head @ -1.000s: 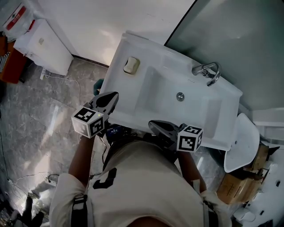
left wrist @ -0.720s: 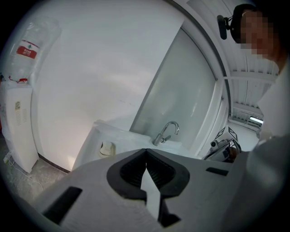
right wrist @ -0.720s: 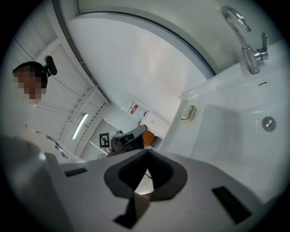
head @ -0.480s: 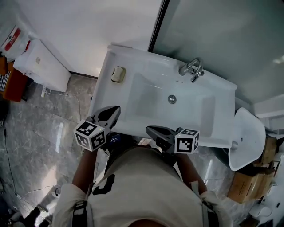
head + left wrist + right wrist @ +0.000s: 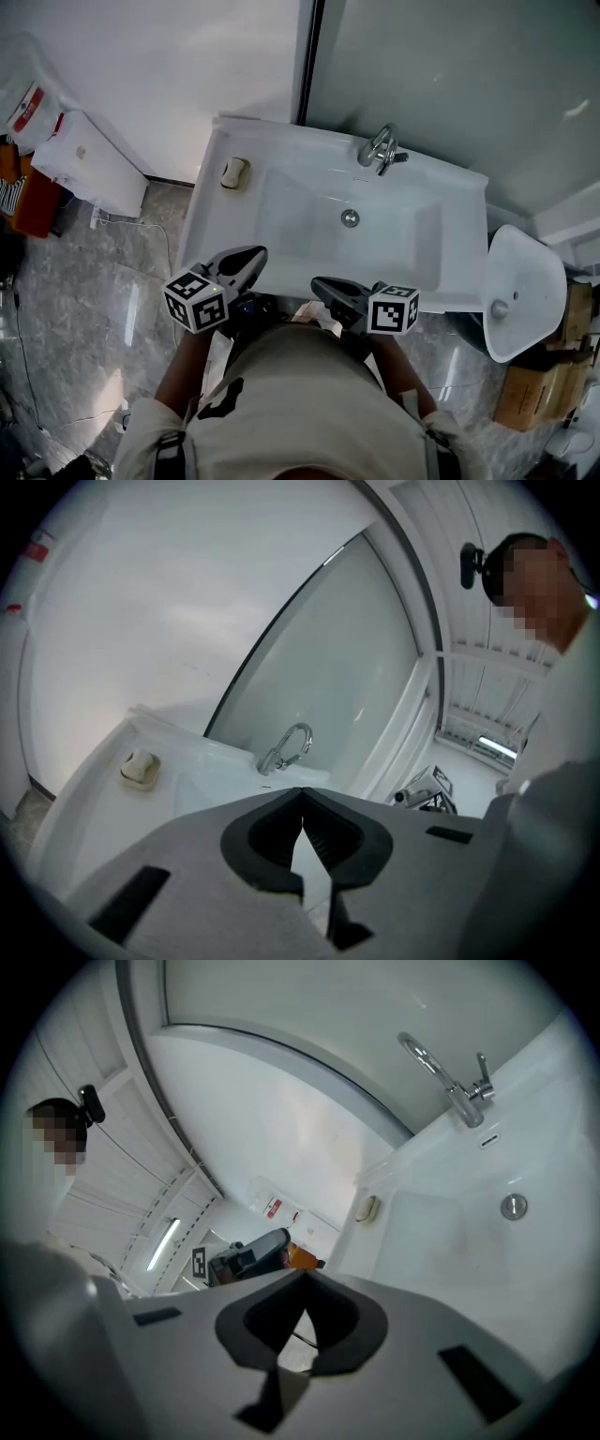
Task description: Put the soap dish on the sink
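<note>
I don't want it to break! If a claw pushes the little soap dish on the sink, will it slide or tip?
The soap dish looks low and flat, so it probably won't tip. It sits on the glossy ledge of the sink near the edge, so a push would likely slide it. It looks hard, so a fall might chip it.

I see the white sink (image 5: 459,225) carrying the soap dish (image 5: 234,173) on its left ledge; a faucet (image 5: 380,148) stands at the back rim, with the drain (image 5: 350,218) mid-basin.
</note>
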`<state>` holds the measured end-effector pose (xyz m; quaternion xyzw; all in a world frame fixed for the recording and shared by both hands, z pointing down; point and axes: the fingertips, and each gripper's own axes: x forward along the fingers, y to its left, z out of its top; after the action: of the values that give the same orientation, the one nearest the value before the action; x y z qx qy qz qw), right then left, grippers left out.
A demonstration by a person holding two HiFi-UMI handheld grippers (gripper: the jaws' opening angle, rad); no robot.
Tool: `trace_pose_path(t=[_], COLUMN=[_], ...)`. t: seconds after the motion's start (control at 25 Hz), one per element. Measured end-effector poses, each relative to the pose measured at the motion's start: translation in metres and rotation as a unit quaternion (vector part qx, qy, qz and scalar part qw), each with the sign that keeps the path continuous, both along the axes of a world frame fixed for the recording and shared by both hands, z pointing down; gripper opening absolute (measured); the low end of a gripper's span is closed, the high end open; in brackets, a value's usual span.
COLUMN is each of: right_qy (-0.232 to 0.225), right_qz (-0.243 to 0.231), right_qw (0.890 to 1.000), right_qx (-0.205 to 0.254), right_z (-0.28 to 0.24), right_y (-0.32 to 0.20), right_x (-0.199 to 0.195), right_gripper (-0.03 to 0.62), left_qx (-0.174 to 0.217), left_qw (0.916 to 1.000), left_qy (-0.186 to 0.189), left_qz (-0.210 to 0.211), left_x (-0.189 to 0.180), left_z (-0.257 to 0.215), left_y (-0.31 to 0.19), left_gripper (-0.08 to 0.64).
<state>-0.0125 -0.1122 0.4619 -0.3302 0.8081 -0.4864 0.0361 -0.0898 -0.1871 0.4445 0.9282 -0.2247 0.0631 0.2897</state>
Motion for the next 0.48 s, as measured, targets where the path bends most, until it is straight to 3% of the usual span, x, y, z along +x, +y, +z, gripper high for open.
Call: trace_pose_path(t=[0.48], right_qy=[-0.010], right_qz=[0.013], right_qw=[1.000], right_qx=[-0.022], right_z=[0.012], right_y=[0.057], right_x=[0.039], right_gripper=[0.011], left_qx=[0.048], left_qw=[0.9972], left_qy=[0.005], left_qz=[0.057], left_x=[0.046], left_z=[-0.023], left_y=[0.047], left_gripper=[0.020])
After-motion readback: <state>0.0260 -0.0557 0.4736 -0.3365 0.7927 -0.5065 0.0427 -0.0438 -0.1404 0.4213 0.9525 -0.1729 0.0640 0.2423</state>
